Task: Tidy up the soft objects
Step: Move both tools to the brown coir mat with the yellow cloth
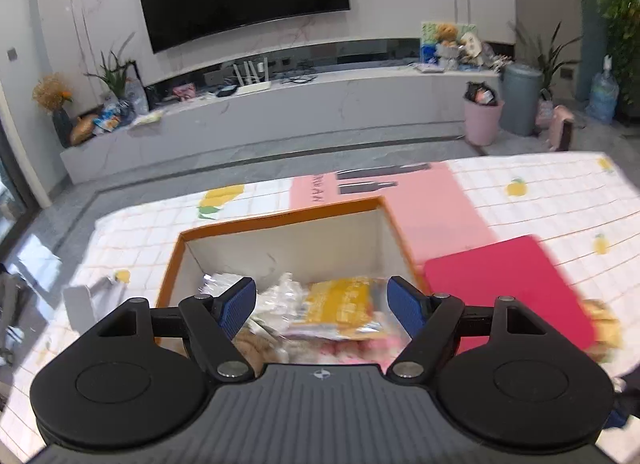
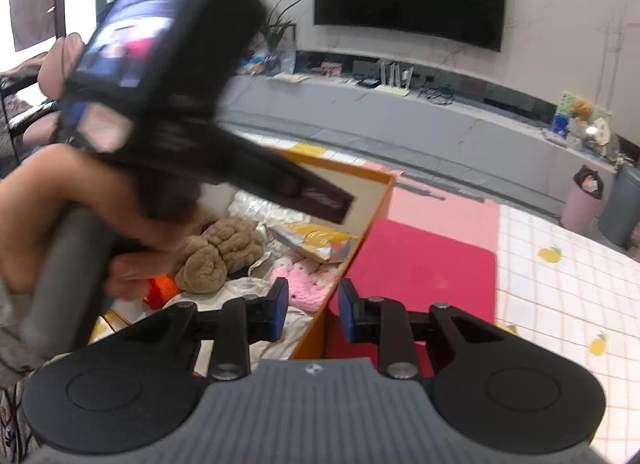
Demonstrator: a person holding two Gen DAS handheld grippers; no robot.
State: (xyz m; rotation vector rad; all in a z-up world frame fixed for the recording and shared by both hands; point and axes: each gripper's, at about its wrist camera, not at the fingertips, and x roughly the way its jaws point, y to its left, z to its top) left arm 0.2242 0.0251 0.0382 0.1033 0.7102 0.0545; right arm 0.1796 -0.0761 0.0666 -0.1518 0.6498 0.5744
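One orange-rimmed white-walled cardboard box (image 1: 280, 240) at frame centre. Inside: one brown plush towel bundle (image 2: 218, 248), one pink knitted piece (image 2: 308, 280), one yellow foil packet (image 1: 340, 304), one orange item (image 2: 162, 288) (mostly hidden). One flat red mat (image 1: 500, 292), right. Two bins (image 1: 482, 120) (image 1: 520, 100), upper right.

Bright daylight, motion blur, fisheye-warped edges

Support surface: table w/ white grid-pattern cloth (image 1: 520, 200), lemon print. Directly on cloth: orange-rimmed open box (image 1: 280, 220) w/ white inner walls, centre; pale pink sheet (image 1: 432, 204) w/ dark bottle graphics, touching box's far right corner; red mat (image 1: 508, 288) just right of box, overlapping pink sheet's near edge. Yellowish item (image 1: 604, 328) at mat's right edge, blurred. White object (image 1: 80, 304) left of box, blurred, unidentifiable.
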